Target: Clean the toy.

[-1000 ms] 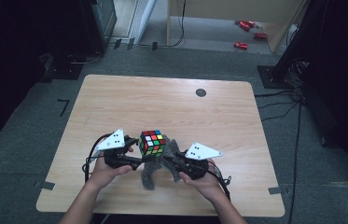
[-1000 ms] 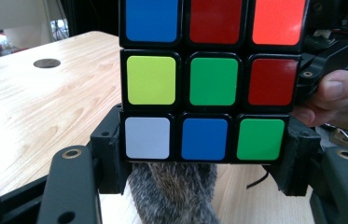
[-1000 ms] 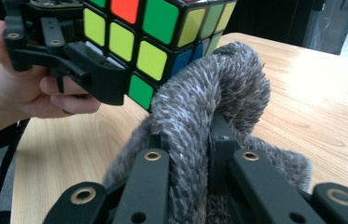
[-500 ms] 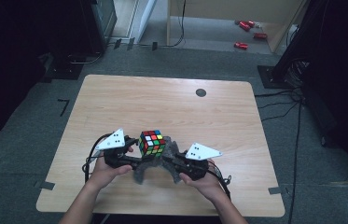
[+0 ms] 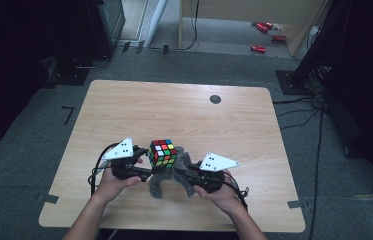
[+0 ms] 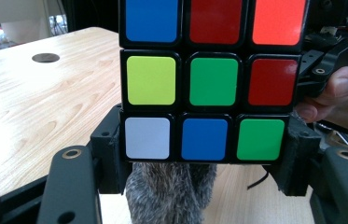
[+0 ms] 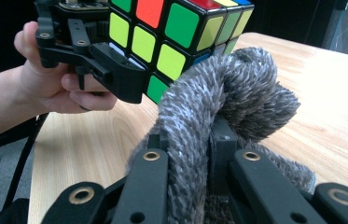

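While the pale wooden table (image 5: 124,115) with its small dark round hole (image 5: 215,99) spreads wide beneath, both hands work near its front edge. Next in size, a grey fuzzy cloth (image 5: 160,182) droops between the two tools, just under the cube; the right gripper (image 5: 183,172) has its black jaws clamped on a fold of it. Smaller, the multicoloured plastic puzzle cube (image 5: 162,152) sits raised off the wood, squeezed at its bottom layer between the jaws of the left gripper (image 5: 146,167).
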A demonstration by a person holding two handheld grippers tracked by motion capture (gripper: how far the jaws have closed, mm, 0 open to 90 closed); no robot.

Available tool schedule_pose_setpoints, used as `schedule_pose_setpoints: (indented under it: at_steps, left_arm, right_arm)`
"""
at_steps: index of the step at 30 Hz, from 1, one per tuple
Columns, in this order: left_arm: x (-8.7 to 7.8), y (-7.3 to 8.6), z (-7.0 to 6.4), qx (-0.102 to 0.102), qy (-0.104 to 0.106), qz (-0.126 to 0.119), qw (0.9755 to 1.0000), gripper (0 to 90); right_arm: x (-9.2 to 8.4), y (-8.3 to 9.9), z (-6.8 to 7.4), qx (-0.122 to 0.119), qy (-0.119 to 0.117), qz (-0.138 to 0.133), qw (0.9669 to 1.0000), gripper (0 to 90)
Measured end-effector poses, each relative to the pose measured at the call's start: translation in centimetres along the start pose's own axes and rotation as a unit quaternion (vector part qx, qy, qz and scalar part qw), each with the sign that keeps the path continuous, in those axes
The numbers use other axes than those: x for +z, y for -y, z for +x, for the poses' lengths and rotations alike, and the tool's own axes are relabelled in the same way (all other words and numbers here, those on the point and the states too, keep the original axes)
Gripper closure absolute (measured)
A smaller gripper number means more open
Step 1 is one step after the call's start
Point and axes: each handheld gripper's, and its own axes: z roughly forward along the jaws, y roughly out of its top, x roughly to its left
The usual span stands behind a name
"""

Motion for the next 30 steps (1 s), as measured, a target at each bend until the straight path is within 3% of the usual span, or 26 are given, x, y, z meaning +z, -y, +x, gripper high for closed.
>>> schedule_pose_setpoints:
  at_steps: [6, 10, 12, 14, 17, 19, 25, 27, 30]
  left_arm:
    - [0.6, 0.1, -0.4, 0.011, -0.001, 0.015, 0.9998, 35.4]
    - [0.3, 0.1, -0.2, 0.005, -0.004, 0.009, 0.9999, 35.4]
    - [0.0, 0.0, 0.0, 0.002, -0.01, 0.004, 0.9999, 35.5]
    - [-0.2, 0.0, 0.2, 0.0, -0.02, 0.005, 0.9998, 35.4]
    - [-0.2, 0.1, 0.4, -0.002, -0.028, 0.014, 0.9995, 35.5]
    - [-0.1, 0.1, 0.3, -0.004, -0.032, 0.02, 0.9993, 35.4]
    - [0.2, 0.2, 0.7, -0.029, -0.028, 0.027, 0.9988, 35.4]
    - [0.2, 0.2, 0.8, -0.037, -0.026, 0.029, 0.9985, 35.4]
    - [0.2, 0.2, 1.0, -0.043, -0.027, 0.03, 0.9983, 35.4]
  right_arm:
    - [-0.9, -0.7, -0.6, 0.019, 0.022, -0.039, 0.9988, 81.3]
    - [-0.5, -0.3, -0.5, 0.017, 0.013, -0.027, 0.9994, 81.2]
    - [-0.1, -0.1, -0.2, 0.003, -0.003, -0.005, 1.0, 80.9]
    - [0.1, 0.1, 0.1, -0.017, -0.002, 0.013, 0.9998, 80.7]
    - [0.1, 0.2, -0.5, -0.014, 0.026, 0.015, 0.9995, 80.7]
    - [-0.3, 0.3, -1.3, 0.004, 0.051, 0.01, 0.9986, 80.7]
    - [-0.3, 0.8, -2.4, 0.008, 0.108, 0.015, 0.994, 78.0]
    - [-0.2, 1.0, -2.7, 0.002, 0.127, 0.021, 0.9917, 71.9]
    - [-0.4, 1.1, -3.0, 0.0, 0.132, 0.014, 0.9911, 55.3]
